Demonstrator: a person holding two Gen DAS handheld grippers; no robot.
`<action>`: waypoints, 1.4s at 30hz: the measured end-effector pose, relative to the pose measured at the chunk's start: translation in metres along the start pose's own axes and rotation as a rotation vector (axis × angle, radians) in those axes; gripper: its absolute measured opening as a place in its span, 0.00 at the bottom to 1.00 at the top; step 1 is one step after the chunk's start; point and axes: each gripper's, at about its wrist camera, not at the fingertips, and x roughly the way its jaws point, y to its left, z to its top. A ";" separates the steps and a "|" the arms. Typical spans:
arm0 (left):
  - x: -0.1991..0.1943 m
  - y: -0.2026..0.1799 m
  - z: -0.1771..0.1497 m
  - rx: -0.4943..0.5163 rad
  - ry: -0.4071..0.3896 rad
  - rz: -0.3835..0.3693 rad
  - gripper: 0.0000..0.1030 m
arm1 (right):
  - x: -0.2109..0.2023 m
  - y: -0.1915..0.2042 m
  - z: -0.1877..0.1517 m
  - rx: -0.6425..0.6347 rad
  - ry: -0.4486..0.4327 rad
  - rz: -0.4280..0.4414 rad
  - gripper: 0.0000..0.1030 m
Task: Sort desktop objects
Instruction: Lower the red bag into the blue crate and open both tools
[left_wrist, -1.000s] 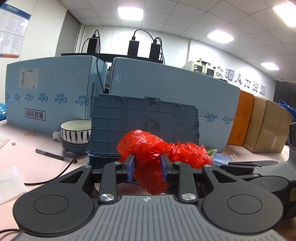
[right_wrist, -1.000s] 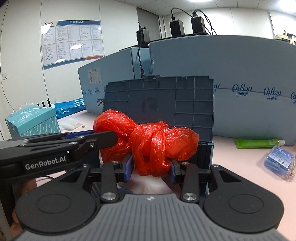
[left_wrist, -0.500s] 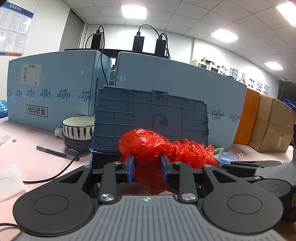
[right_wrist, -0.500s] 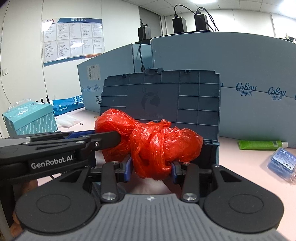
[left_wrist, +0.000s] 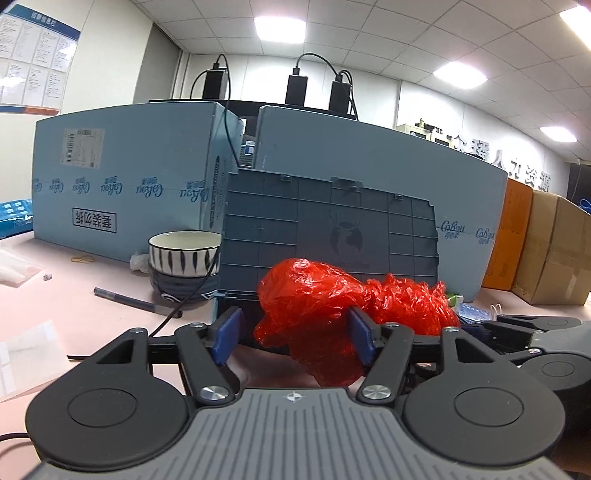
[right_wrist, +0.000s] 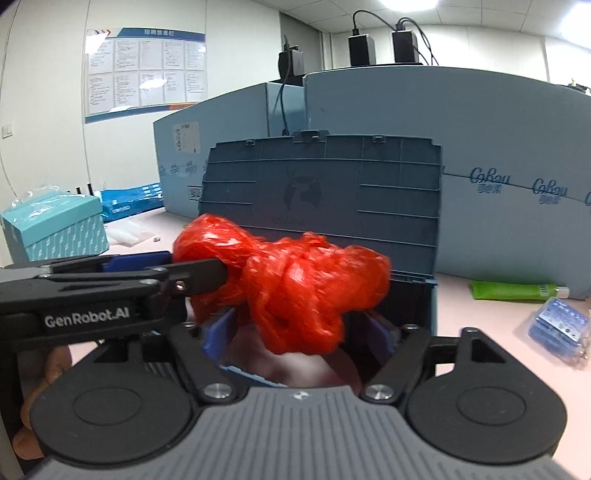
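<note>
A crumpled red plastic bag (left_wrist: 332, 306) hangs over the open blue-grey storage box (left_wrist: 325, 229), whose lid stands upright behind it. My left gripper (left_wrist: 295, 338) is open, its blue pads spread wide; the bag touches only the right pad. In the right wrist view the bag (right_wrist: 295, 280) sits between and above my right gripper (right_wrist: 295, 332), which is also open, pads apart from the bag. The left gripper's arm (right_wrist: 110, 288) reaches in from the left and touches the bag. The box rim (right_wrist: 428, 284) lies just below.
Two stacked bowls (left_wrist: 183, 262) and a pen (left_wrist: 136, 301) lie left of the box. A green tube (right_wrist: 513, 290) and a blue packet (right_wrist: 557, 325) lie right of it. Large blue cartons (left_wrist: 125, 184) stand behind. A teal box (right_wrist: 55, 229) stands at far left.
Both grippers have opened: the pads that squeezed the red bag one second ago now stand wide apart. The bag has sagged a little toward the box.
</note>
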 end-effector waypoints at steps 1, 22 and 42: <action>-0.001 0.001 0.000 0.000 0.000 0.002 0.59 | -0.002 0.001 0.000 -0.007 -0.005 -0.002 0.79; -0.026 0.003 0.002 0.004 -0.071 0.037 0.81 | -0.023 0.007 0.005 -0.061 -0.077 -0.062 0.95; 0.013 0.002 0.009 0.016 -0.094 0.112 0.92 | 0.005 -0.065 0.024 0.097 -0.178 -0.041 0.98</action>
